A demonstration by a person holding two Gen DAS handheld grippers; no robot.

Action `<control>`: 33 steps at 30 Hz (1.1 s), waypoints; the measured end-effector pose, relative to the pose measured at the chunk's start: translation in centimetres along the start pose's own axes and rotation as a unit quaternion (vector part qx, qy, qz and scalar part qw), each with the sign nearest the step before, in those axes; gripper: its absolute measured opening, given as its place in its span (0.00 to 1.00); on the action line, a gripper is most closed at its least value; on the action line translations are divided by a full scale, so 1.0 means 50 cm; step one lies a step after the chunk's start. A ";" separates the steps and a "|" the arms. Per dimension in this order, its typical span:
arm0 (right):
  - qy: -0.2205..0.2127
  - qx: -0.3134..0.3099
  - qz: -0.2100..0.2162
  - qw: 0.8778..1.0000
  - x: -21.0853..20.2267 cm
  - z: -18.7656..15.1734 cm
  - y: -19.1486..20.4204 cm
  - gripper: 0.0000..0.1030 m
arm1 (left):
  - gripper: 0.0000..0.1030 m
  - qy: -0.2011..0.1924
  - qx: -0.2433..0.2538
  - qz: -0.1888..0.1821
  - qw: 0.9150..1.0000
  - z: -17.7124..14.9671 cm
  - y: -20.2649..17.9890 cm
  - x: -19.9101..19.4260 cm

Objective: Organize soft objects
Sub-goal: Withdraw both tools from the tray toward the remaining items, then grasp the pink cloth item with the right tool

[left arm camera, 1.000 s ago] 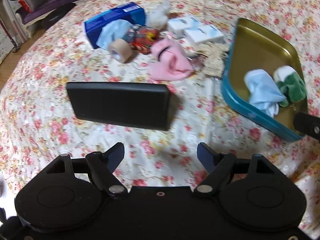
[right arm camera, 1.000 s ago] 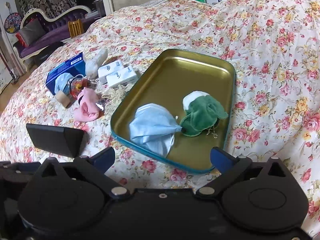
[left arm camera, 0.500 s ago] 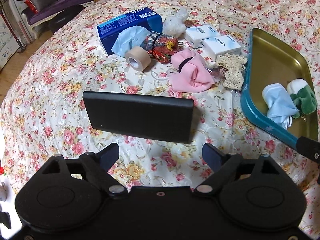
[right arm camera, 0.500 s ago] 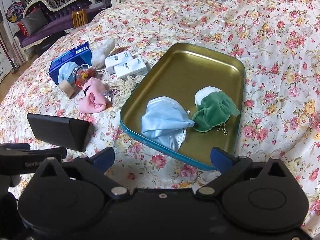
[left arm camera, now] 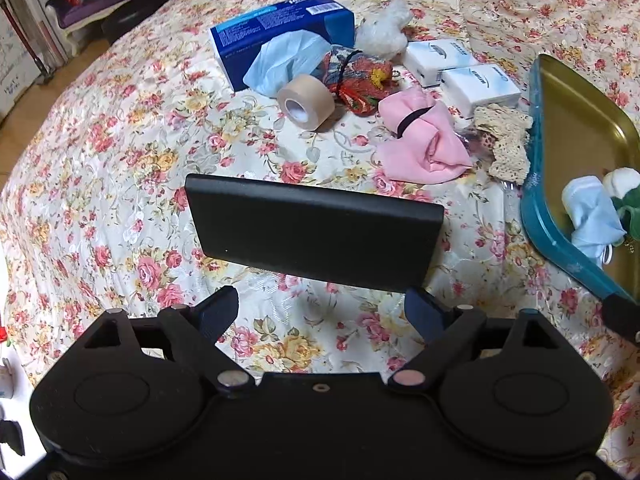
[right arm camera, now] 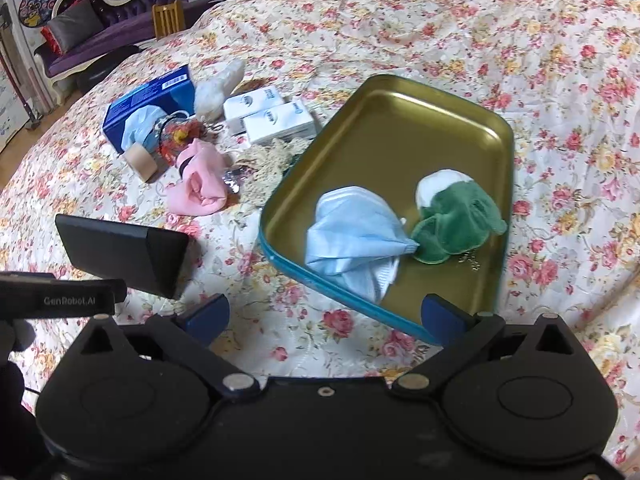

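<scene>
Both sets of jaws stand released with nothing between them; those of the left gripper (left arm camera: pixel 322 314) have just been opening, over bare floral bedspread (left arm camera: pixel 100 152), and those of the right gripper (right arm camera: pixel 324 318) gape above the near rim of the tray (right arm camera: pixel 460 120). From my left camera the tray is cut off by the right edge, so I see only part of the light blue face mask (right arm camera: pixel 352 240) and a sliver of the green plush toy (right arm camera: pixel 452 216) lying in it; the right view shows the two touching. A black box (left arm camera: pixel 316 236) lies on the bed just ahead of the left gripper and hides the bedspread behind it. Beyond it the unsorted pile sits left of the tray: a pink cloth bundle (left arm camera: pixel 420 140) with a dark band, a cream lace piece (left arm camera: pixel 506 140) touching the tray's edge, a roll of beige tape (left arm camera: pixel 306 100), a red patterned pouch (left arm camera: pixel 360 76), a second blue mask (left arm camera: pixel 284 62) partly covering the blue tissue box (left arm camera: pixel 280 20), a white fluffy thing (left arm camera: pixel 382 32) I cannot identify, and two white tissue packs (left arm camera: pixel 460 70). Something shiny under the lace is too hidden to name.
</scene>
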State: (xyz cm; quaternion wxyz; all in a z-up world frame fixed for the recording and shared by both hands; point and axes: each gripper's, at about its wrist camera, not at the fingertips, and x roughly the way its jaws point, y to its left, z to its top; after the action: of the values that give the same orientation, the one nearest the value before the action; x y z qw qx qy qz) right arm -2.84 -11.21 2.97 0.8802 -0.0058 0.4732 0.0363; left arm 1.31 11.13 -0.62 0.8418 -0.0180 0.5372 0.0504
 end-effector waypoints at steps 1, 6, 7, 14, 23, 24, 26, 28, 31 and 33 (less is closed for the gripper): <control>0.001 -0.002 0.001 1.000 0.002 0.001 0.005 1.00 | 0.85 0.003 -0.001 -0.001 1.000 0.003 0.004 0.002; 0.009 -0.016 0.007 1.000 0.016 0.010 0.028 1.00 | 0.85 0.003 0.007 0.002 1.000 0.021 0.013 0.005; 0.011 -0.018 0.008 1.000 0.018 0.012 0.030 1.00 | 0.85 0.001 0.009 0.003 1.000 0.026 0.015 0.005; 0.003 -0.029 0.006 1.000 0.034 0.044 0.055 1.00 | 0.85 -0.008 -0.015 -0.016 1.000 0.041 0.049 0.012; -0.028 -0.028 -0.002 0.999 0.076 0.125 0.095 1.00 | 0.85 -0.014 -0.058 -0.014 0.998 0.047 0.094 0.031; -0.030 -0.036 -0.003 0.999 0.085 0.139 0.106 1.00 | 0.85 -0.017 -0.059 -0.013 0.998 0.047 0.096 0.030; -0.043 -0.059 -0.011 0.997 0.097 0.157 0.127 1.00 | 0.85 -0.026 -0.060 -0.007 0.998 0.047 0.100 0.028; -0.056 -0.073 -0.019 0.996 0.111 0.174 0.148 1.00 | 0.87 -0.031 -0.061 -0.004 0.998 0.048 0.103 0.028; -0.052 -0.092 0.007 0.994 0.139 0.197 0.179 0.99 | 0.87 -0.032 -0.066 -0.009 0.997 0.049 0.110 0.031; -0.054 -0.105 0.027 0.993 0.158 0.208 0.200 0.99 | 0.88 -0.031 -0.069 -0.010 0.997 0.050 0.114 0.034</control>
State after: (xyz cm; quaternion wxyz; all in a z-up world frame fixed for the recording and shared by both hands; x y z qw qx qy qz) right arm 9.46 -0.31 2.38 0.8974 -0.0840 0.4189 0.1097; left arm 3.68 17.10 -0.97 0.8553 -0.0794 0.5058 0.0793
